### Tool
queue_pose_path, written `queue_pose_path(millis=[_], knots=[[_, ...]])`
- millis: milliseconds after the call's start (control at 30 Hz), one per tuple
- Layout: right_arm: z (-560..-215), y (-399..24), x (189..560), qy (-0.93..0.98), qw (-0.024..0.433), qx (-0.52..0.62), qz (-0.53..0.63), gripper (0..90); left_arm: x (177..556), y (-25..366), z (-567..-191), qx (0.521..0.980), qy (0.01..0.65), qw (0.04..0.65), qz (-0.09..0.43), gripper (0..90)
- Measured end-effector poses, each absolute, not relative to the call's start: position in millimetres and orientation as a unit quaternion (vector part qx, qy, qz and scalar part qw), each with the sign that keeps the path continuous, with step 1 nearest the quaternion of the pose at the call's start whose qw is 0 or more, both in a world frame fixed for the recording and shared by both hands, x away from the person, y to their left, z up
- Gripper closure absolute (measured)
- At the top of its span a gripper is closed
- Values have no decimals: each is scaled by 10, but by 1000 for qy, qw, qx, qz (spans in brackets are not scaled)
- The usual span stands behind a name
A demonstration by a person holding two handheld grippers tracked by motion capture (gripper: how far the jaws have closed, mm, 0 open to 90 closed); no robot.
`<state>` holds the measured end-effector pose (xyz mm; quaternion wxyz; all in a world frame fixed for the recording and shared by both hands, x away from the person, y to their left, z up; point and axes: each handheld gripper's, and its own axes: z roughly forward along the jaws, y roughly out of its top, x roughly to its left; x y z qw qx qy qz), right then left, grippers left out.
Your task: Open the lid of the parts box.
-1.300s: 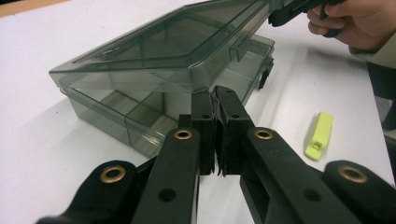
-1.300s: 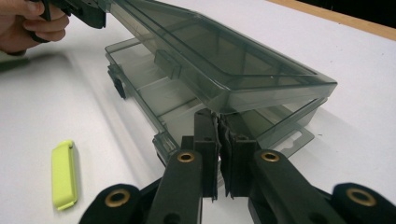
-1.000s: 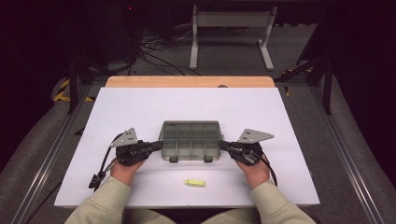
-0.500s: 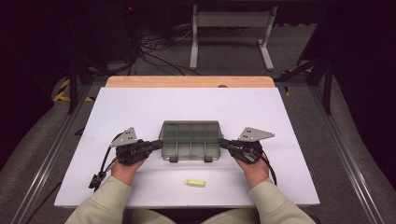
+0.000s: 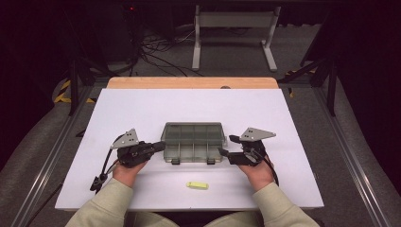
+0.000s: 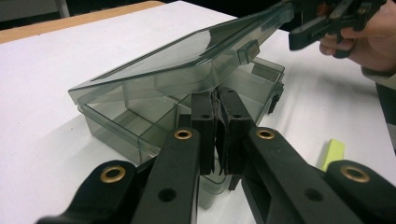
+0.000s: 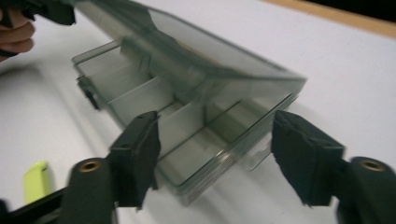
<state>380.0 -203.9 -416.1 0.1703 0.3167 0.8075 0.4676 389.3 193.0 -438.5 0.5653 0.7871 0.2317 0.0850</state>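
Note:
A smoky clear compartment box (image 5: 193, 137) sits mid-table with its latches toward me. In the left gripper view its lid (image 6: 187, 56) stands partly raised over the divided base (image 6: 121, 123). My left gripper (image 6: 216, 100) is shut, with its tips at the box's left front corner under the lid edge; the high view shows the left gripper (image 5: 160, 146) at the box's left end. My right gripper (image 7: 219, 154) is open, its jaws spread on either side of the box's (image 7: 187, 126) right end without touching it. In the high view the right gripper (image 5: 228, 145) is beside the box.
A small yellow-green piece (image 5: 197, 185) lies on the white table (image 5: 142, 109) in front of the box, between my forearms; the same yellow-green piece (image 7: 36, 179) lies left of the right gripper's jaws. A wooden strip (image 5: 189, 82) borders the far edge, with a metal stand (image 5: 234, 28) on the floor beyond.
My left gripper's tips have edged in against the box's left end. Both hands otherwise stay where they were, and the yellow-green piece has not moved.

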Motion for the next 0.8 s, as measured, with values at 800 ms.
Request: queue_pose_path(millis=[800], knots=[[-3925, -1911, 3920, 805, 208, 292, 472, 274, 3854, 1935, -4365, 792, 229, 559, 91, 828]])
